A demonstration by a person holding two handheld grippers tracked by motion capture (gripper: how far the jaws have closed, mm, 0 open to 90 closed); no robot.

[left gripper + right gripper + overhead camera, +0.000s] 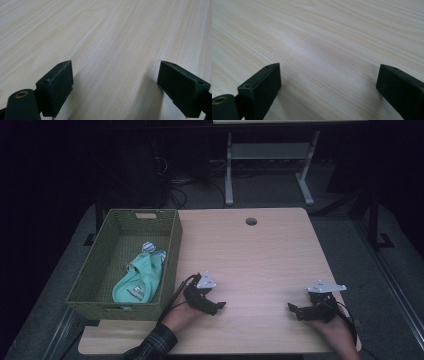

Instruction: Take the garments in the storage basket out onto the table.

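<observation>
A light wooden table (250, 265) lies before me. My left gripper (218, 306) rests low over its near left part, held by a hand in a plaid sleeve. In the left gripper view its jaws stand wide apart, so my left gripper (115, 85) is open with only bare wood between them. My right gripper (294, 310) sits near the front right edge, pointing left. In the right gripper view its jaws are also far apart, so my right gripper (328, 87) is open and holds nothing.
A green woven basket (92, 285) stands at the table's left side. Inside it lies a mint-green piece of clothing (140, 280) with striped cuffs. A round cable hole (251, 221) is at the table's far edge. Another desk's frame (270, 155) stands behind.
</observation>
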